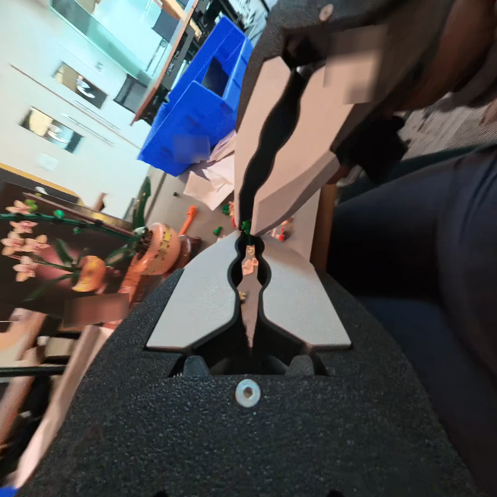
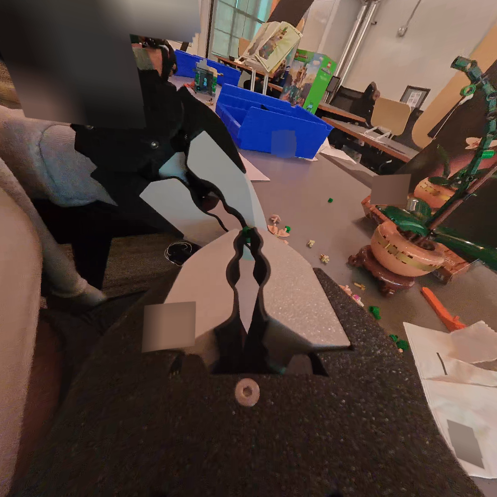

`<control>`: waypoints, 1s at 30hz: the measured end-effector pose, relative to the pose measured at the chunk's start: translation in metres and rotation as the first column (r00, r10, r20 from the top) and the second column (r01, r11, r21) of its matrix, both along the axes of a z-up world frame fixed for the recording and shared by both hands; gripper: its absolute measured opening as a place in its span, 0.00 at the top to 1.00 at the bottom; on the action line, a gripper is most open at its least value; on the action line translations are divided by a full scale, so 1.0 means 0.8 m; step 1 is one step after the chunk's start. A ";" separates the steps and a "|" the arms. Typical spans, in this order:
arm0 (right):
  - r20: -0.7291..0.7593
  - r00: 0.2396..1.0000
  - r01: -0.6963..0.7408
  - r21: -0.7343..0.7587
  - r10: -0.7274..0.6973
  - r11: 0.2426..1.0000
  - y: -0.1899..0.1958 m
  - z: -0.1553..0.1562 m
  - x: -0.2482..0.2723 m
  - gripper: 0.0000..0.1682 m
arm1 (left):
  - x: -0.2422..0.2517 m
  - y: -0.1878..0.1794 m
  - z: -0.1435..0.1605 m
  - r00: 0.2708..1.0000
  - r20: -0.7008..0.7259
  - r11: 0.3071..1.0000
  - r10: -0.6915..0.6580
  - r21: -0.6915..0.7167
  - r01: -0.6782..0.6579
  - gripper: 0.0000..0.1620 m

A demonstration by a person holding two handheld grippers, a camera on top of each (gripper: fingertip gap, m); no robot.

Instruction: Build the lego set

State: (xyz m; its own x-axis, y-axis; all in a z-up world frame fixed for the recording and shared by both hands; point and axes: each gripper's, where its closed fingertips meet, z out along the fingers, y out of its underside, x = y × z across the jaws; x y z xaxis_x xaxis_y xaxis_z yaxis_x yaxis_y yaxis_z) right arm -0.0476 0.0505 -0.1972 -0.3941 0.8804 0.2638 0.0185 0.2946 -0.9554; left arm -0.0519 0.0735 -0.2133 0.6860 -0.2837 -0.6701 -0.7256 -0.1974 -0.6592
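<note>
My two grippers meet tip to tip above the table's near edge. In the left wrist view my left gripper is shut, and the right gripper comes down from above, also shut. A small green lego piece is pinched where the tips meet. In the right wrist view my right gripper is shut on the same green piece, with the left gripper reaching in from the upper left. The part-built lego orchid in its tan pot stands on the table to the right; it also shows in the left wrist view.
Loose pink, tan and green pieces lie scattered on the grey table. An orange brick separator and white paper bags lie at the right. Blue bins stand at the back. The set's dark box stands behind the orchid.
</note>
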 end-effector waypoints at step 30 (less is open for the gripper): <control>-0.054 0.981 -0.186 -0.540 0.187 0.821 -0.010 0.058 -0.005 0.96 | 0.005 -0.044 0.065 0.403 0.909 0.993 -0.108 0.083 0.079 0.97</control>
